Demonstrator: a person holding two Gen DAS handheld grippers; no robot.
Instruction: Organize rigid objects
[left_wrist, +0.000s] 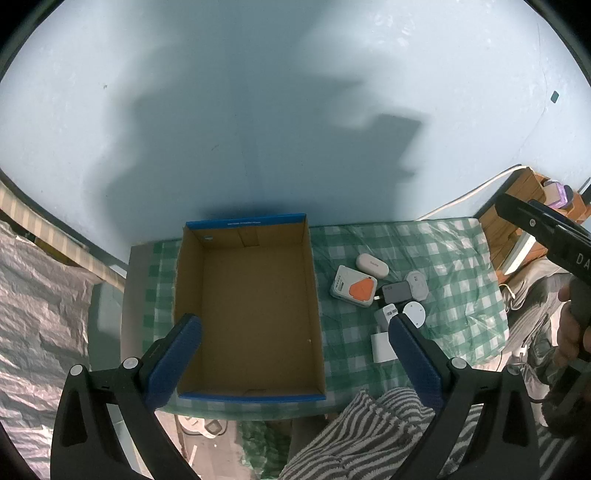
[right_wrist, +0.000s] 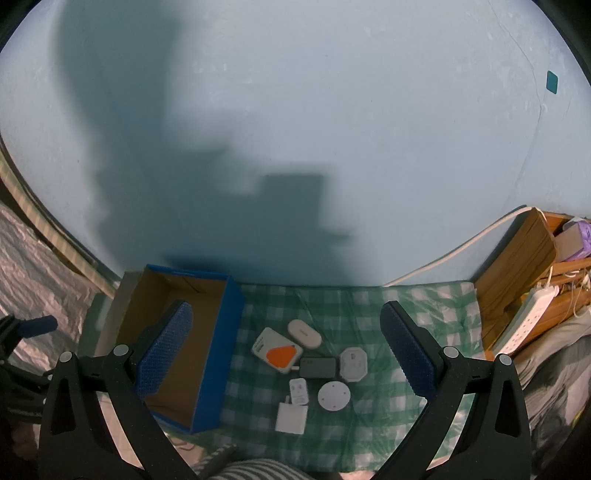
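Observation:
An empty cardboard box (left_wrist: 255, 317) (right_wrist: 177, 332) with blue outer walls stands on the green checked cloth. To its right lies a cluster of small devices: an orange-topped plug (right_wrist: 281, 356) (left_wrist: 362, 290) on a white square unit, a white oval case (right_wrist: 304, 333) (left_wrist: 372, 265), a dark grey charger (right_wrist: 318, 367) (left_wrist: 398, 292), a white round puck (right_wrist: 333, 396) (left_wrist: 414, 313) and white plug adapters (right_wrist: 291, 417) (left_wrist: 382, 347). My left gripper (left_wrist: 293, 334) hovers open above the box. My right gripper (right_wrist: 286, 319) hovers open above the cluster.
The checked cloth (right_wrist: 388, 310) covers a small table against a pale blue wall. A wooden shelf (right_wrist: 517, 269) with a power strip (right_wrist: 524, 321) stands at the right. A striped garment (left_wrist: 369, 439) lies at the near edge. Crinkled silver sheeting (left_wrist: 37, 306) is at the left.

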